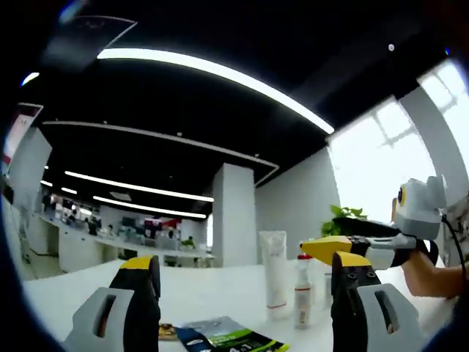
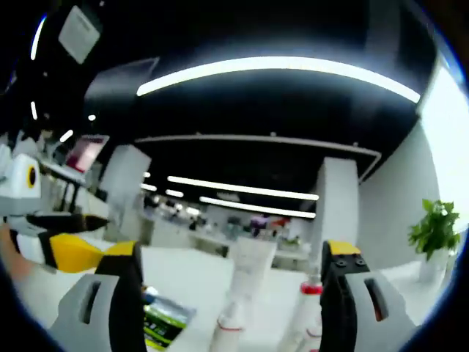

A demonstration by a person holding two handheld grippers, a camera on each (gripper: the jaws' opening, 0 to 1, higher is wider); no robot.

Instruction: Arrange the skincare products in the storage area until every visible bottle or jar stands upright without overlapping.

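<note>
Looking along my left gripper (image 1: 245, 293), I see its jaws spread wide and holding nothing. A white tube (image 1: 274, 271) and a small red-capped bottle (image 1: 303, 290) stand upright on the white table (image 1: 212, 290), touching. My right gripper (image 2: 231, 297) is likewise spread, with the tube just beyond its jaws. A green packet (image 1: 231, 337) lies near.

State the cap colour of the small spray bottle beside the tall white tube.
Red, on the small white spray bottle; clearest in the left gripper view.

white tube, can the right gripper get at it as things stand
Probably yes. In the right gripper view the white tube stands upright straight ahead between the open jaws of the right gripper, nothing in front; the red-capped bottle stands close beside it.
</note>
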